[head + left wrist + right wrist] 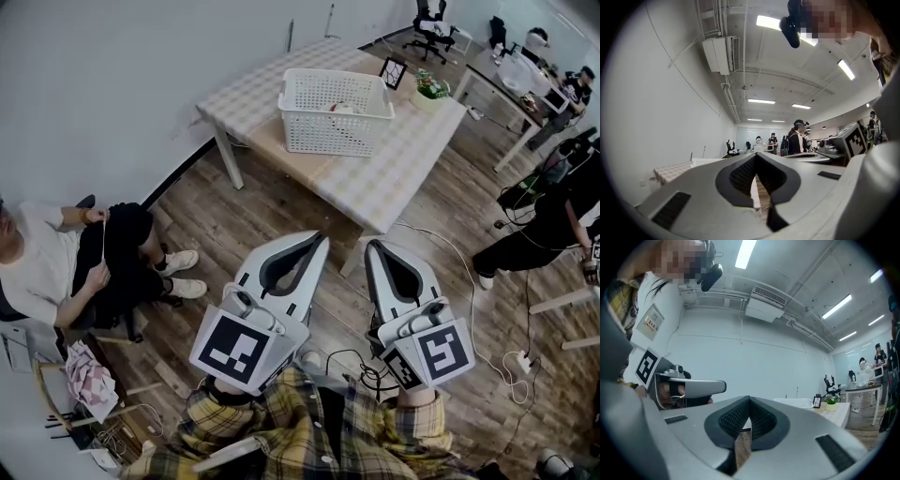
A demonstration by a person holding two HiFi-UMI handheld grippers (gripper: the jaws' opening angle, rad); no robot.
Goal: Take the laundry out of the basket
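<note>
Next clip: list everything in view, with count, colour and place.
Table: one, checked cloth, by the wall.
Laundry basket: one, white, on the table.
Laundry: count unclear, white and red, inside the basket.
Potted plant: one, green, table's right corner.
Small frame: one, black, beside the plant.
Seated person: one, white top, left by the wall.
Other people: several, dark and white clothes, right side.
Left tool: one, grey, shut, low centre.
Right tool: one, grey, shut, beside it.

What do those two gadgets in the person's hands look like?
The left hand-held gripper and right hand-held gripper are pale grey tapering shells with black ribbed pads. Each carries a cube of black-and-white square markers. A black cable loops nearby. The sleeves are yellow plaid.
</note>
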